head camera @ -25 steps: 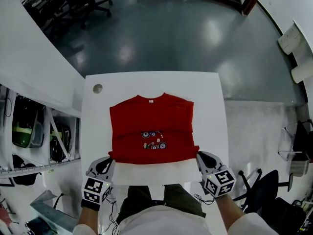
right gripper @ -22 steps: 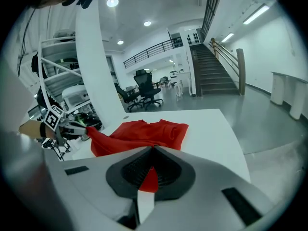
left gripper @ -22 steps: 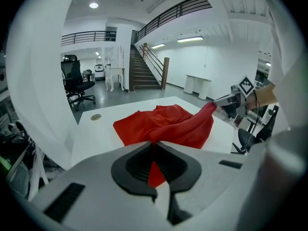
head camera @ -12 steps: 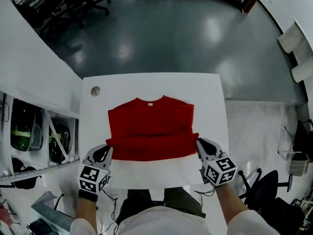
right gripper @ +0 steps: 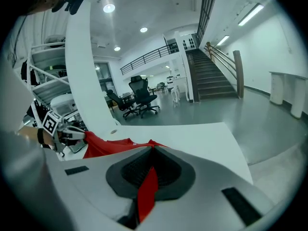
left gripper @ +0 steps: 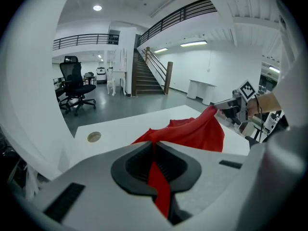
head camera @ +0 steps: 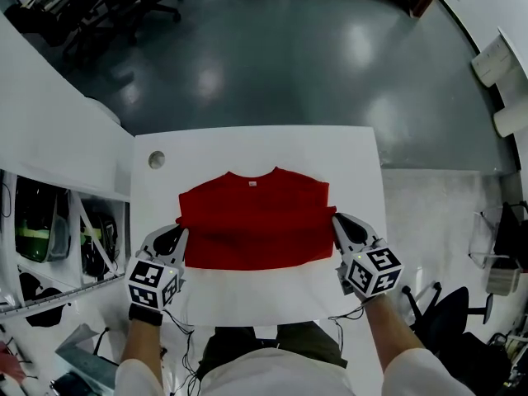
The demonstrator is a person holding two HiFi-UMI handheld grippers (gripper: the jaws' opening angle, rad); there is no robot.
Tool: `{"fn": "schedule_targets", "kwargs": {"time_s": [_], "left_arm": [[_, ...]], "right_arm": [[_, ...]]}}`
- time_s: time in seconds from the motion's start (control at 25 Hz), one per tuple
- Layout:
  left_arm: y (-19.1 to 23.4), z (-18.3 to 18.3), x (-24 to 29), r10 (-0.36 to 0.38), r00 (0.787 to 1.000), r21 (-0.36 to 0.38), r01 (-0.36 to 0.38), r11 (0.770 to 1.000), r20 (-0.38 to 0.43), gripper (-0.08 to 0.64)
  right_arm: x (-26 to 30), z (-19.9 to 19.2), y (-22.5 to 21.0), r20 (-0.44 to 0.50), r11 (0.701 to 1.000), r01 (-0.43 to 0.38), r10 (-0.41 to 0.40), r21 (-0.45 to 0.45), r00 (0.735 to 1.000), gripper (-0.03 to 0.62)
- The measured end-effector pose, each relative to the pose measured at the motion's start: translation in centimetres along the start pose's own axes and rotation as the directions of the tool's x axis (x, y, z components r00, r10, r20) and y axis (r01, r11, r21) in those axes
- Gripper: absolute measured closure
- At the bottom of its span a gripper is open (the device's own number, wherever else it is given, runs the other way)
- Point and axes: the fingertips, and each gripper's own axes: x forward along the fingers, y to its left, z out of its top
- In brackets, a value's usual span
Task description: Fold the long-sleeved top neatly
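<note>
I am holding my left gripper (head camera: 176,232) at the near left and my right gripper (head camera: 337,219) at the near right, both pointing away from me and tilting downward. Each pair of jaws is pressing together on a thin strip of the red long-sleeved top (head camera: 256,221), one at each side edge. My left forearm (head camera: 142,349) and right forearm (head camera: 389,324) are reaching forward, well apart.

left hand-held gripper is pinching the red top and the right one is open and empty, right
Not quite. The right hand-held gripper is not open and empty: the right gripper view shows it shut on the red top, with cloth pinched between its jaws. The left hand-held gripper is pinching the top, as you say.
</note>
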Motion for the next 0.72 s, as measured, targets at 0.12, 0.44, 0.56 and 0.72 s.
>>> {"fn": "schedule_targets", "kwargs": {"time_s": [0.12,0.44,0.56,0.72], "left_arm": [[0.9,0.8,1.3,-0.004,1.0,-0.015,0.004,1.0,0.004,0.537],[3.0,1.7,4.3,0.008,1.0,-0.077,-0.008,0.997,0.0,0.537],[3.8,1.9,5.5,0.016,1.0,-0.094,-0.017,0.995,-0.009,0.537],[4.6,1.9,7.1,0.022,1.0,-0.133,-0.024,0.991,-0.019,0.537]], "right_arm": [[1.1,0.6,-0.8,0.002,1.0,0.007,-0.007,0.009,1.0,0.571],[4.3,2.0,-2.1,0.006,0.999,0.018,-0.018,0.044,1.0,0.571],[5.7,2.4,-2.7,0.001,0.998,0.022,-0.022,0.056,1.0,0.571],[7.3,2.3,-3.6,-0.013,0.997,0.03,-0.029,0.077,0.999,0.571]]}}
